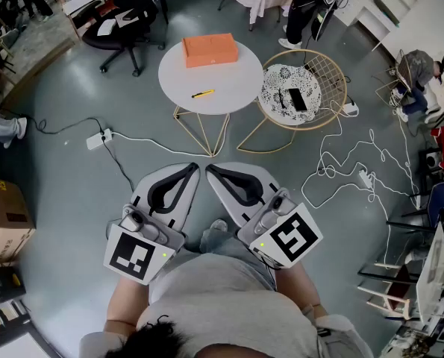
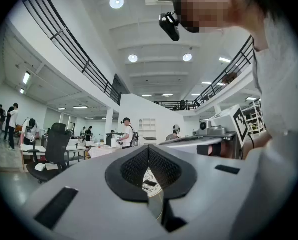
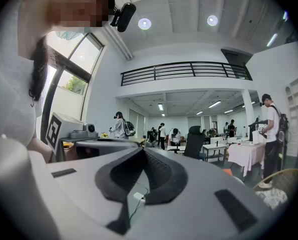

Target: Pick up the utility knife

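The utility knife [image 1: 202, 93], small and yellow, lies on the round white table [image 1: 229, 84] far ahead of me, near its front edge. Both grippers are held low and close to the person's body, well short of the table. My left gripper [image 1: 194, 168] is shut with nothing in it, and its jaw tips meet in the left gripper view [image 2: 149, 147]. My right gripper [image 1: 210, 168] is likewise shut and empty, its tips touching in the right gripper view [image 3: 141, 149]. The two grippers sit side by side, tips almost touching each other.
An orange box [image 1: 210, 49] lies at the table's far side. To the right stands a wire chair [image 1: 328, 73] with a patterned cushion. White cables [image 1: 356, 166] and a power strip [image 1: 98, 138] trail across the floor. A black office chair [image 1: 128, 17] stands behind, and a cardboard box [image 1: 5, 218] sits at left.
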Action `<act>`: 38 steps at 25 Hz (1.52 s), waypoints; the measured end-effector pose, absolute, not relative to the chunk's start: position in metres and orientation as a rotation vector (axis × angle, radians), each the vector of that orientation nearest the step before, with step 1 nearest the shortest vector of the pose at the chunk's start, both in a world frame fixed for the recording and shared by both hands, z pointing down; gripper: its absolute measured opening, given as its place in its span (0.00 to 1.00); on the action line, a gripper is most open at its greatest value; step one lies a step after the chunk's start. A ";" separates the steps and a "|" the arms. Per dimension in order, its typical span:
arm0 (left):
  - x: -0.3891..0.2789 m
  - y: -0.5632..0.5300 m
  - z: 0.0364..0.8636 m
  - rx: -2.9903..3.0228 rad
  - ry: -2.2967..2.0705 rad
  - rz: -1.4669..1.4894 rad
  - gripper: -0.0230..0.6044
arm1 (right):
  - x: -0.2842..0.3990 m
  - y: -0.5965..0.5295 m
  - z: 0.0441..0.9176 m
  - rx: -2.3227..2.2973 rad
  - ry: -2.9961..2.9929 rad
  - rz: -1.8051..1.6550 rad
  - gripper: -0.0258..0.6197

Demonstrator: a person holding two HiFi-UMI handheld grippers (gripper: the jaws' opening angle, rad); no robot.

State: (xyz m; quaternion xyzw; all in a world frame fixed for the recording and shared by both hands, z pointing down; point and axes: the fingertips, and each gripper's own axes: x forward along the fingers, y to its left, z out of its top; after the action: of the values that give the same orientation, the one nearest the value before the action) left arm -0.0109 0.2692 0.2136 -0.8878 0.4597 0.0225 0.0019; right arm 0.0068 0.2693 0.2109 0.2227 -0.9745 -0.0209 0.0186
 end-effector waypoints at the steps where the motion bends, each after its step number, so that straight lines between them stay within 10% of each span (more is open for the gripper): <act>1: -0.011 0.271 0.213 -2.786 1.441 0.071 0.05 | 0.006 0.271 0.210 0.691 -3.028 -0.063 0.05; 38: 0.005 0.201 0.221 -2.681 1.582 0.070 0.05 | 0.034 0.201 0.225 0.577 -3.109 0.052 0.05</act>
State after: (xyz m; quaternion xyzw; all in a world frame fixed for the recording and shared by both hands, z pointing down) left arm 0.0053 0.2010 0.2211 -0.8609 0.5081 0.0226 0.0139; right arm 0.0344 0.2014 0.2247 0.1824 -0.9830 0.0165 -0.0105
